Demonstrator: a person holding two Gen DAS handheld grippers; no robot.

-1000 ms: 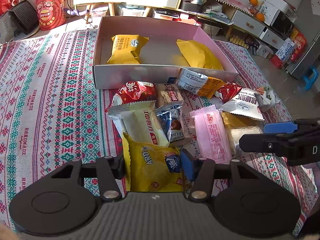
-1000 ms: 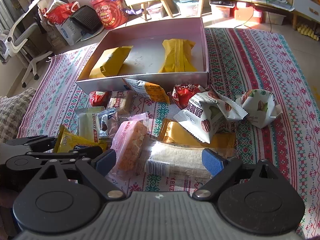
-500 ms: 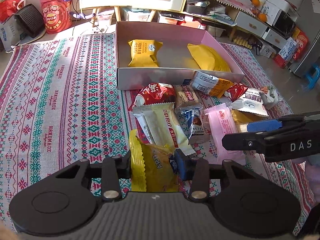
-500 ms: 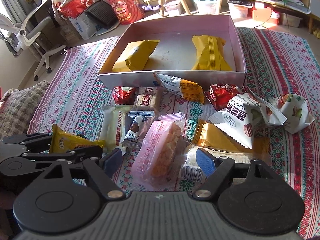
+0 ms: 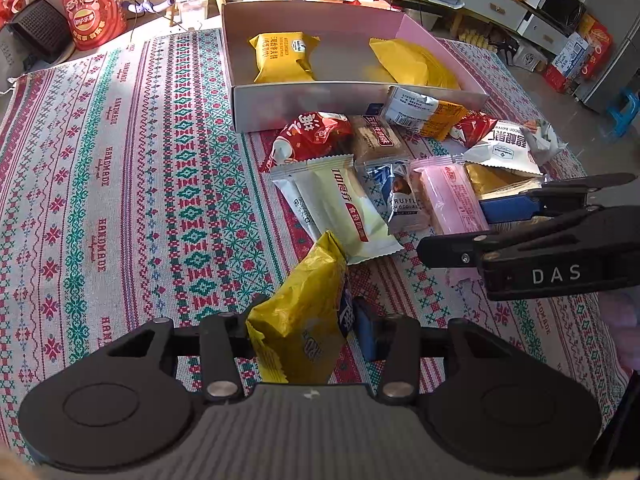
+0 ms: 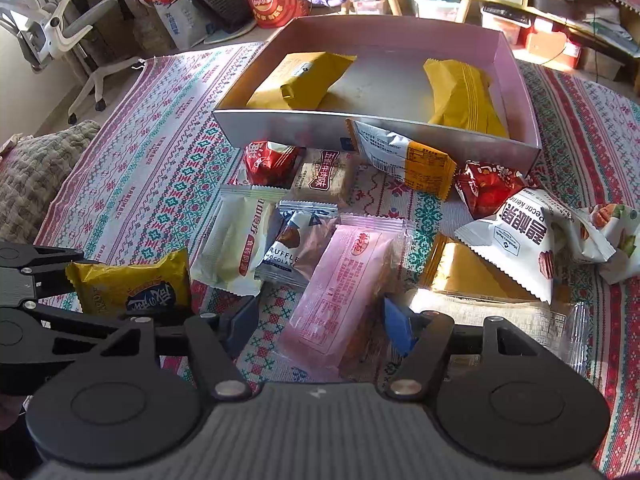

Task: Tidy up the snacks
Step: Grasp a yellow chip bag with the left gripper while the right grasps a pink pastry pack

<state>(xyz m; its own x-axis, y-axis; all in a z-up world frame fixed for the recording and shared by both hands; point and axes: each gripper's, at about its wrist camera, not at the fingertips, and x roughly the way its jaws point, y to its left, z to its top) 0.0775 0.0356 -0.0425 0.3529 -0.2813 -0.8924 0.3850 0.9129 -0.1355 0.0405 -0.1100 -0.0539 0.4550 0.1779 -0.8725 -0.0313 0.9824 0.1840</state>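
Note:
My left gripper is shut on a yellow snack packet and holds it above the tablecloth; the packet also shows in the right wrist view. My right gripper has its jaws around the near end of a pink snack bar; they stand apart, not squeezing it. A pink-and-white box at the back holds two yellow packets. A pile of several snacks lies in front of the box, among them a cream wafer bar and a truffle chocolate.
A patterned tablecloth covers the table. Pecan kernel bags lie at the right of the pile. A red Lay's tub, a chair and shelves stand beyond the table. A grey cushion is at the left.
My left gripper closed on the yellow packet and lifted it off the cloth, drawing back to the left. My right gripper shifted from the clear packet to the pink bar.

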